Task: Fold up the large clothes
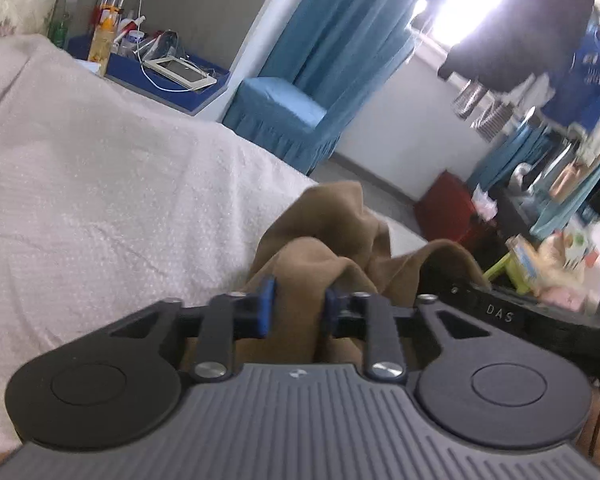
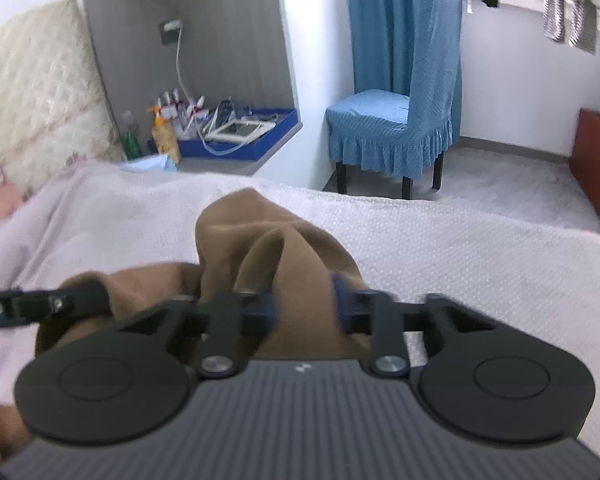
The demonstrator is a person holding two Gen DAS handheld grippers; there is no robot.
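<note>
Left wrist view: your left gripper (image 1: 300,304) is clamped on a bunch of the brown garment (image 1: 332,224), raised over the white bedspread (image 1: 100,184). Your right gripper (image 2: 306,300) likewise pinches the same cloth alongside.

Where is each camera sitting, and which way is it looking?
Left wrist: sits on the left gripper, looking along its fingers over the bed; it pinches the brown garment.
Right wrist: sits on the right gripper, clamping the same garment.
Both show the blue chair, the curtain and the blue tray.
</note>
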